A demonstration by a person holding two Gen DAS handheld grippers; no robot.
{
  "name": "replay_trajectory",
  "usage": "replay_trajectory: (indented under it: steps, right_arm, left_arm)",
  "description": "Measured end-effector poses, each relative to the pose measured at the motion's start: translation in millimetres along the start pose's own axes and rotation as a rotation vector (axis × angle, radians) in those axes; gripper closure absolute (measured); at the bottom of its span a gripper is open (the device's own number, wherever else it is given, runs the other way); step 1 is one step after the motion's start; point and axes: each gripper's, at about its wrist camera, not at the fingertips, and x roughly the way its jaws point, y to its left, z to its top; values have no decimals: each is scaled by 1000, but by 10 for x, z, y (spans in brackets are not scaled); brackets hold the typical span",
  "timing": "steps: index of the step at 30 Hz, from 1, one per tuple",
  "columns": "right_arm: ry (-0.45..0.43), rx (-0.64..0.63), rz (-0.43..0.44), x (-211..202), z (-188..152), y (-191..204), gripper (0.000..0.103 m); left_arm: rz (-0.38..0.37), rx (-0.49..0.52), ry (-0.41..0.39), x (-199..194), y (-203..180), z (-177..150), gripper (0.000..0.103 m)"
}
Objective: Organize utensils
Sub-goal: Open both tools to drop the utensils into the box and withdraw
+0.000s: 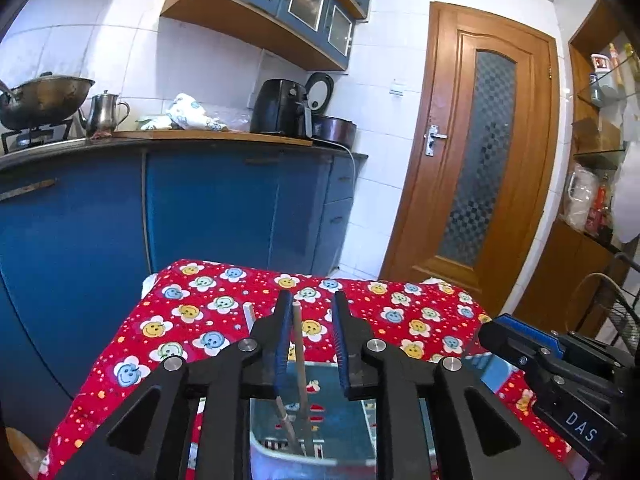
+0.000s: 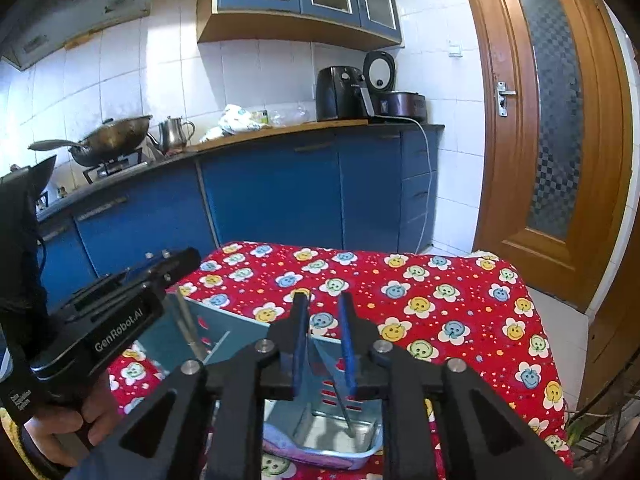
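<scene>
A chopstick (image 1: 299, 344) stands between the left gripper's (image 1: 311, 312) parted jaws, against the left pad, its tip down in the holder (image 1: 312, 420) below. The right gripper (image 2: 323, 316) hangs released over the holder's next compartment, above a metal utensil (image 2: 344, 408).

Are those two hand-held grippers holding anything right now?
Neither: the left hand-held gripper only straddles a wooden chopstick standing in the holder; the right hand-held gripper is open too.
</scene>
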Motion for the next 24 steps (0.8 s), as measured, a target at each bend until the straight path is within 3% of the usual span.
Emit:
replay_trajectory:
  steps: [12, 24]
  right_arm:
    - [-77, 27, 37, -505, 71, 94, 78]
    - [4, 66, 40, -814, -139, 147, 78]
  left_arm:
    - [-23, 54, 64, -530, -4, 58, 83]
    - [-23, 70, 185, -872, 159, -117, 83]
